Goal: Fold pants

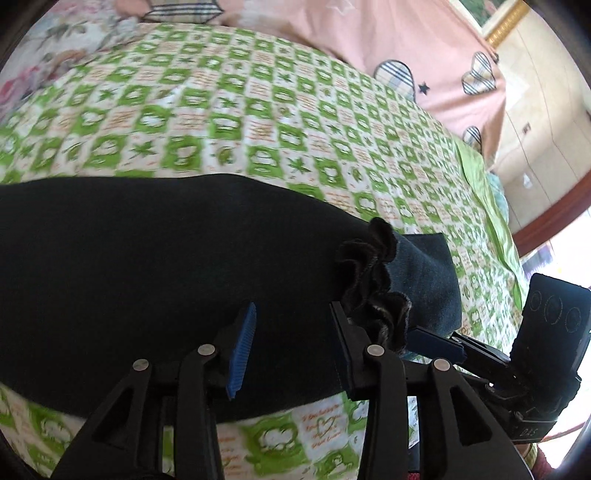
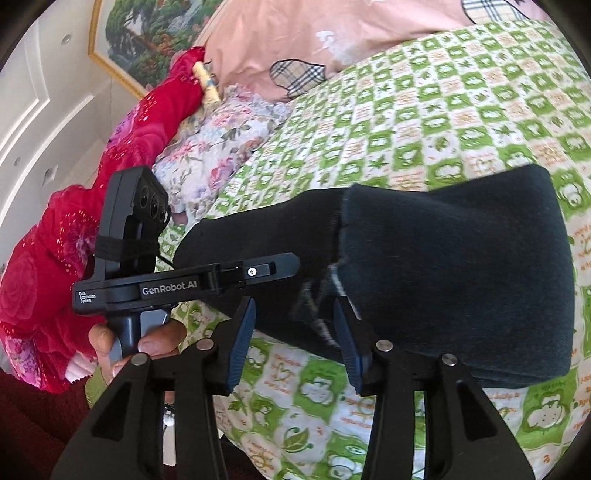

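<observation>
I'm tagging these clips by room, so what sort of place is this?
Most likely a bedroom at home: the dark pants lie on a bed with a green checked sheet, pink pillows at its head, and a framed picture on the wall.

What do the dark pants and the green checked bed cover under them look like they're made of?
The pants look like a soft, matte knit or fleece, near black: no sheen, a fuzzy ruffled waistband and a denim-like blue inner face there. The bed cover looks like thin printed woven cotton, matte, with a flat green and white pattern and small wrinkles. Both are guesses from the surface alone.
</observation>
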A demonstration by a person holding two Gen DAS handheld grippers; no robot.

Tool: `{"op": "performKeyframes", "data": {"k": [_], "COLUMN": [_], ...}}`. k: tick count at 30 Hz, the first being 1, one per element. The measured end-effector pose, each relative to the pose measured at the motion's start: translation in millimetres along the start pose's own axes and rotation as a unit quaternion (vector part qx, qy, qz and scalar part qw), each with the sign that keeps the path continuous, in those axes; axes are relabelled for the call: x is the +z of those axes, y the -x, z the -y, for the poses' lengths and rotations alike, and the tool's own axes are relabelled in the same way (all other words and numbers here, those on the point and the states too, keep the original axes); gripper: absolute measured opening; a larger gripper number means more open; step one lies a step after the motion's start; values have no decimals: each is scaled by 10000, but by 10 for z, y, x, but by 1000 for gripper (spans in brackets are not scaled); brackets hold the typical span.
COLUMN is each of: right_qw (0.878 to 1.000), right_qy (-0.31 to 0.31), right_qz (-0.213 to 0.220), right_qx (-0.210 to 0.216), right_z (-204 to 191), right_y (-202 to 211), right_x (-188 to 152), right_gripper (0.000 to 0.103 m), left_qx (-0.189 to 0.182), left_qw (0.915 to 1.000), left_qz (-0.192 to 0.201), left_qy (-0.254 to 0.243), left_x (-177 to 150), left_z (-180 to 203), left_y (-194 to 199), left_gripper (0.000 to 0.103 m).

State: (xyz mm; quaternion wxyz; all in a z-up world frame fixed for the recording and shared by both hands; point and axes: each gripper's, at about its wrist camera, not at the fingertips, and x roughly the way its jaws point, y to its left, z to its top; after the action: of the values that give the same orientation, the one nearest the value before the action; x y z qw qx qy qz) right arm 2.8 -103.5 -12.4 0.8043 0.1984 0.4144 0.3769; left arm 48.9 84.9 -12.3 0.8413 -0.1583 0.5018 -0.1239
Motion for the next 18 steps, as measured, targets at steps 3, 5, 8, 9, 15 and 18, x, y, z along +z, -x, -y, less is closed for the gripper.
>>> {"op": "performKeyframes", "data": {"k": [3,5,8,9,15,18], "right_qw": [10000,9999,9999,9998,9991,9985], "right_qy": [55,89,137,162,325,409], "right_qz": [-5,-5,-37,-57,-213,-266], "right_qx": [34,45,80,90,195,246], "right_z": [-55,-96,-153,-173,-288,-348], "right_y": [-15,-30,-75,-97,-275,-355], "right_x": [23,47,80,88,161,203], "right_gripper": [46,46,46,46,46,46], "left_qx": [99,190,284,305,502,581], "left_qw": [9995,9988,9968,9961,9901,9873], "left_qz": [146,230,375,403,660,729], "left_qy": [244,390,641,722,1131,1287], "left_x": [-77,-130,-223,-248,-415,-482], "left_z": [-135,-217,-360,-417,-724,-843], "left_y": [166,262,415,461,770,874], "left_gripper": [44,45,48,49,50,52]}}
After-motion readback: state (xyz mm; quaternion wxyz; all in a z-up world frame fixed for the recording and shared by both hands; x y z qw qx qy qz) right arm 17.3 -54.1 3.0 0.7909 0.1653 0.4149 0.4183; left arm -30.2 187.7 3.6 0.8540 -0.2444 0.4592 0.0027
